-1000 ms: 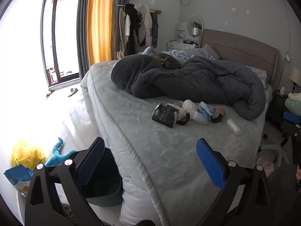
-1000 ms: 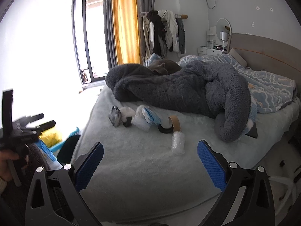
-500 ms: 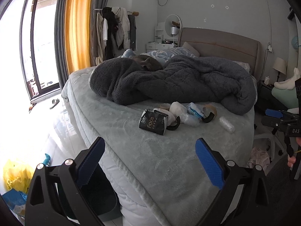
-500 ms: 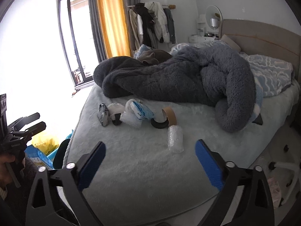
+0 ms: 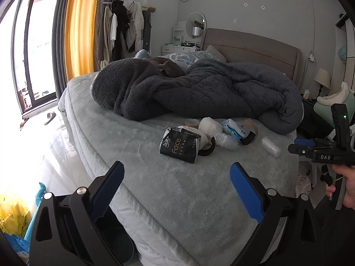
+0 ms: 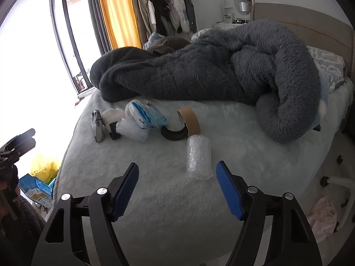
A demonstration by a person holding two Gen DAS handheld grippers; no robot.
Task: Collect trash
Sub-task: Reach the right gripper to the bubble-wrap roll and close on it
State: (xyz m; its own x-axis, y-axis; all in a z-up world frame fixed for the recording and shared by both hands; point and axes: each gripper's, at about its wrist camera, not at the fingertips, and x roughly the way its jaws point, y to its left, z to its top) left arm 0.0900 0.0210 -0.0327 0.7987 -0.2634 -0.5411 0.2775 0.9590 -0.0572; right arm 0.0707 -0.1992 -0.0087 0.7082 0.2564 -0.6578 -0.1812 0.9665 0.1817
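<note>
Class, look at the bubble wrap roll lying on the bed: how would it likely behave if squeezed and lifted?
The bubble wrap roll looks air-filled, so it is probably very light and would squash under pressure. Its clear plastic may be slippery. Lying on its side on the soft bed, it could roll if nudged.

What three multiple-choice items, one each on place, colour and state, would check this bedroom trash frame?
1. The clear bubble-wrap roll lies:
A. on the pale grey bed cover, just ahead of the right tongs
B. on the floor
C. under the dark grey fleece blanket

2. The curtain by the window is:
A. green
B. orange-yellow
C. white

3. The right tongs are:
A. shut on a tape roll
B. shut on bubble wrap
C. open, holding nothing

Answers:
1 A, the roll rests on the cover beyond the blue pads.
2 B, an orange-yellow strip hangs between grey drapes.
3 C, the jaws have just been closing, with nothing between them.
</note>
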